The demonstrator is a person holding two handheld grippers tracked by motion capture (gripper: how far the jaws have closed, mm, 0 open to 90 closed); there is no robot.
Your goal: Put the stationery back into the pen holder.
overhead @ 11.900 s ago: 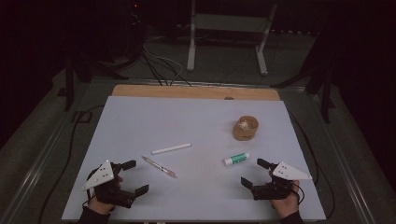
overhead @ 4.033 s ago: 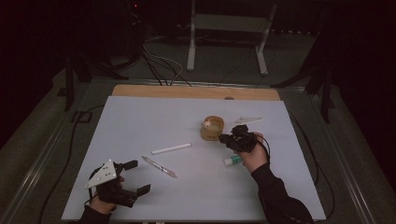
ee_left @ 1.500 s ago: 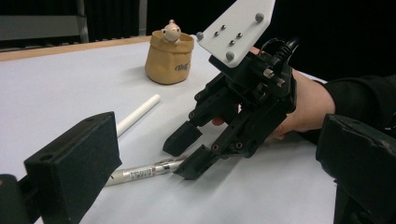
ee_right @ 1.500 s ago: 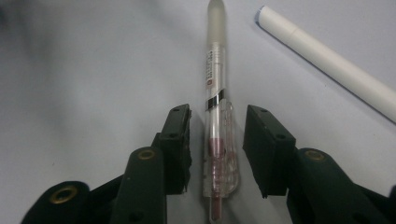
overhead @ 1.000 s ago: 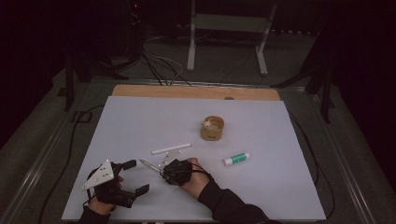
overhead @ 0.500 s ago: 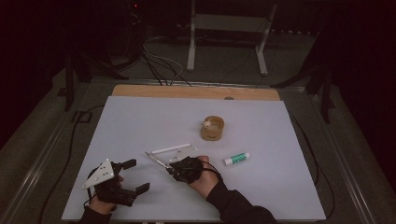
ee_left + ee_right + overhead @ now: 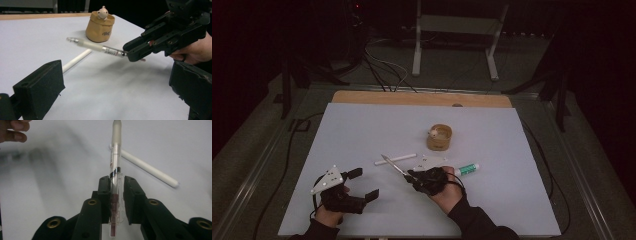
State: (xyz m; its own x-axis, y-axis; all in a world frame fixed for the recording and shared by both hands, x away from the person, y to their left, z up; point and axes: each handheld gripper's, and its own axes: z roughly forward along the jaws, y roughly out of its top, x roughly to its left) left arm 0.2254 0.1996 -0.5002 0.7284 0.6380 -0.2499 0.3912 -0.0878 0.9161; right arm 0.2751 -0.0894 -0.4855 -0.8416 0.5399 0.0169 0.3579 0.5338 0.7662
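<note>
- Since a second ago the right tongs (image 7: 412, 176) have carried the pen (image 7: 393, 165) up off the counter (image 7: 362, 130) and toward the middle; the pen, which lay flat near the left tongs (image 7: 362, 185) earlier, now hangs in the air, pointing up and to the left in the high view.
- The right gripper view shows the grip itself: the two black jaws are clamped on the clear barrel of the pen (image 7: 115, 170) at its clip end, and the frosted cap end sticks out straight ahead of the right tongs (image 7: 116, 190).
- The left gripper view shows it from the side: the pen (image 7: 96, 47) juts level from the right tongs (image 7: 130, 53), clear of the counter, with its shadow below it.
- That view also shows a small figure sitting in the tan pot (image 7: 100, 23); the high view shows the pot (image 7: 439, 137) only from above.
- The left tongs rest on the counter with their jaws gaping, nothing between them.
- The white stick (image 7: 395, 159) lies just beyond the pen; the green-and-white tube (image 7: 467, 169) lies just right of the right hand.
</note>
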